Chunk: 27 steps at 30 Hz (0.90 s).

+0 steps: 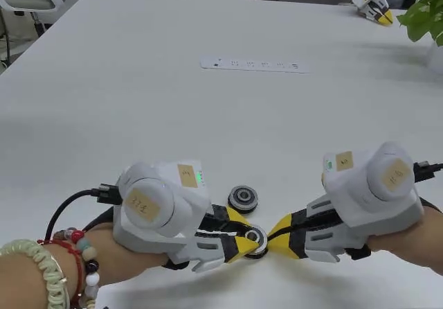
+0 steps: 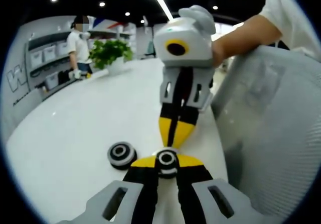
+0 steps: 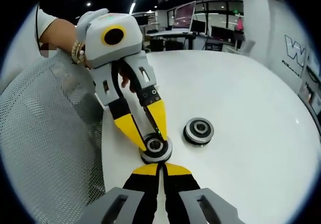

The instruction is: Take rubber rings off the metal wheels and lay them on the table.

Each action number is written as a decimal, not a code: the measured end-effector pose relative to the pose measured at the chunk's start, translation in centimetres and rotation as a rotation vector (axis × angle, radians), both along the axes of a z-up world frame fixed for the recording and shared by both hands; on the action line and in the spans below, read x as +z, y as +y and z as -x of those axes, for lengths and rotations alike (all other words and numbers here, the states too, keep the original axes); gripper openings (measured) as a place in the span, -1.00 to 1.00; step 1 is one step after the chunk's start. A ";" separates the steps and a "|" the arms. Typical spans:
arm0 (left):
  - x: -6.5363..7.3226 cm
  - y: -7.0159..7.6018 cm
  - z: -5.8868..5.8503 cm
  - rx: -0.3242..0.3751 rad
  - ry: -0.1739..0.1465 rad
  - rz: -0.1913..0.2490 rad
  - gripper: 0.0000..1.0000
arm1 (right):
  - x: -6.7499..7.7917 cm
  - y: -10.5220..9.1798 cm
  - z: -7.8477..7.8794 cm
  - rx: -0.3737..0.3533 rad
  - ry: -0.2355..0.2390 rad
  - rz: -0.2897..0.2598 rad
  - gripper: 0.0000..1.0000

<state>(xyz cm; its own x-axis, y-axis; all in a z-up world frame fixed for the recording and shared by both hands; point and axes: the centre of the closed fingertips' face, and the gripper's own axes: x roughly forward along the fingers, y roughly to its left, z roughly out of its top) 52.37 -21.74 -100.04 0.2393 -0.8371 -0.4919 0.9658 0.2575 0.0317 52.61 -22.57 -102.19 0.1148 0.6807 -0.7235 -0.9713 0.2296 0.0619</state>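
A small metal wheel (image 1: 255, 238) with a black rubber ring lies on the white table (image 1: 208, 129) near its front edge. My left gripper (image 1: 249, 241) is shut on that wheel (image 2: 167, 161), one yellow jaw on each side. From the opposite side my right gripper (image 1: 272, 235) is shut, and its tips touch the wheel's rim (image 3: 156, 147). I cannot tell whether they pinch the ring. In the left gripper view the right gripper (image 2: 173, 141) comes down from above. The right gripper view has the left gripper (image 3: 153, 138) around the wheel. A second ringed wheel (image 1: 243, 198) (image 2: 122, 154) (image 3: 198, 131) lies free beside them.
A white power strip (image 1: 255, 64) lies mid-table. At the far right corner stand a green plant (image 1: 423, 7) and another gripper (image 1: 370, 1). A mesh chair (image 2: 271, 133) is close behind the table's front edge. A person (image 2: 77, 45) stands by shelves in the background.
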 end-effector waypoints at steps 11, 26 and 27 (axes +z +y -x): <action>-0.1 0.1 -0.1 0.000 -0.006 -0.008 -0.74 | 0.6 -0.3 -0.7 -0.162 0.125 -0.047 -1.00; -0.1 0.1 -0.1 0.002 0.002 0.023 -0.74 | 0.6 -0.5 -0.8 -0.276 0.308 -0.161 -1.00; -0.1 0.1 -0.1 0.004 0.006 0.027 -0.74 | 0.7 -0.5 -0.8 -0.285 0.319 -0.167 -1.00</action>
